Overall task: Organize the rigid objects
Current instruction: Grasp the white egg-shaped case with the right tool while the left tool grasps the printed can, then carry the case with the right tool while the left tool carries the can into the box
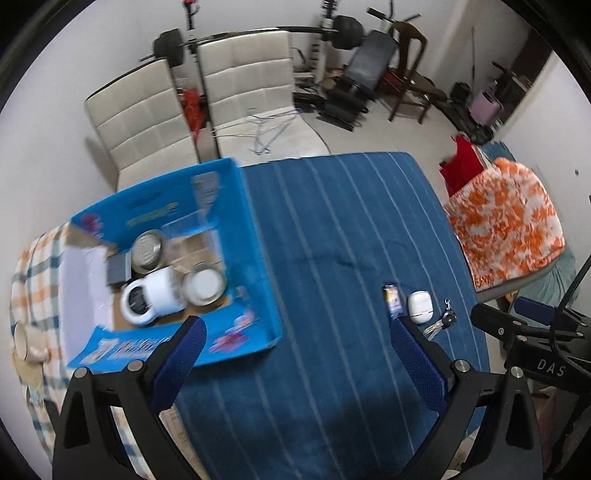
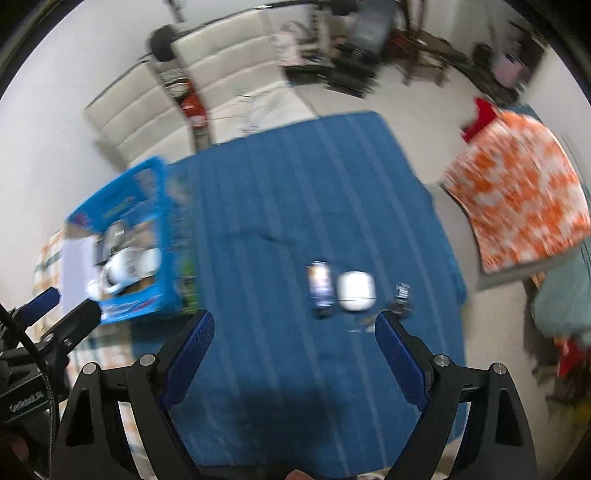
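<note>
A blue cardboard box [image 1: 258, 236] stands on the left of the blue striped cloth [image 1: 332, 229]. In it lie a white mug [image 1: 155, 295] on its side, two round metal tins [image 1: 147, 251] [image 1: 205, 283] and a dark grey block [image 1: 119, 271]. On the cloth lie a small dark lighter-like item [image 1: 392, 300], a white earbud case [image 1: 420, 307] and keys [image 1: 445, 319]. They show blurred in the right wrist view: item [image 2: 320, 282], case [image 2: 356, 290], keys [image 2: 402, 295], box [image 2: 162, 236]. My left gripper [image 1: 297, 334] and right gripper [image 2: 293, 326] are open and empty above the cloth.
Two cream chairs [image 1: 243, 85] stand behind the table. A checked cloth [image 1: 29, 280] with a beige cup [image 1: 27, 341] lies left of the box. An orange patterned cushion [image 1: 506, 221] lies to the right. Gym gear [image 1: 347, 33] fills the back.
</note>
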A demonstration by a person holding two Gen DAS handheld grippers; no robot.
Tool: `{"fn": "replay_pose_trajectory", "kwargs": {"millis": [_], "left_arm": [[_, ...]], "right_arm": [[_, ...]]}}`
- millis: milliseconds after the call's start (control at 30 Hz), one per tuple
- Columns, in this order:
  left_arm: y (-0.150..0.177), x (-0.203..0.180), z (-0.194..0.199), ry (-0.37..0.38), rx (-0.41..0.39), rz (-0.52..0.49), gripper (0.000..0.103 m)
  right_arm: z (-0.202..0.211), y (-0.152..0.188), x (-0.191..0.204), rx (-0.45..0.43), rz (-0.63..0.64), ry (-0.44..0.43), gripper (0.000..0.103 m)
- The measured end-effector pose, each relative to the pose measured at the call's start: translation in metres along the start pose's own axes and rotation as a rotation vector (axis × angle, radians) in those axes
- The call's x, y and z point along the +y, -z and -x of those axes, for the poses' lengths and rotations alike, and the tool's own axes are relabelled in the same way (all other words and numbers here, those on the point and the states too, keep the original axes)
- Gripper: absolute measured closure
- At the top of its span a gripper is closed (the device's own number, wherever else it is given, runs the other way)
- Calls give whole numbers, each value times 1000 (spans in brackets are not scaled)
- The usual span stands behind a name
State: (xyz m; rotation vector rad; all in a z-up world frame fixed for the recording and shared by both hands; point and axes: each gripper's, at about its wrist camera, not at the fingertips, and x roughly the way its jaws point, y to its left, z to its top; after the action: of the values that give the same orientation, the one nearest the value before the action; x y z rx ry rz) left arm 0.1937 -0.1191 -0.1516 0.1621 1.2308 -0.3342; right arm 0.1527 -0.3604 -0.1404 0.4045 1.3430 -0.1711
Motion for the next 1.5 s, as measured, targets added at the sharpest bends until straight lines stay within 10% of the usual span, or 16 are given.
{"fn": "replay_pose_trajectory", "kwargs": {"millis": [367,667,867,1167,1300,1500], "left_arm": [[-22,-44,-86,-17,94,-21,1],[-22,-56,-138,-51,170,-20,1],[-15,-66,-162,1,257,8,1],[-11,-113,-195,52,321,-32,1],[-3,-135,-225,48,397,-83,46],[9,-155,-228,-32,351,-200,76]], "right_arm": [[-115,-8,-84,141,-135,39,12],[-207,-7,-71,262,-112,10,21],[-213,-1,-57,221,-38,92,55],[-178,8,-118,186,-163,85,55],[-171,11,-133,187,-190,88,55],[-169,14,-132,179,-184,85,54]]}}
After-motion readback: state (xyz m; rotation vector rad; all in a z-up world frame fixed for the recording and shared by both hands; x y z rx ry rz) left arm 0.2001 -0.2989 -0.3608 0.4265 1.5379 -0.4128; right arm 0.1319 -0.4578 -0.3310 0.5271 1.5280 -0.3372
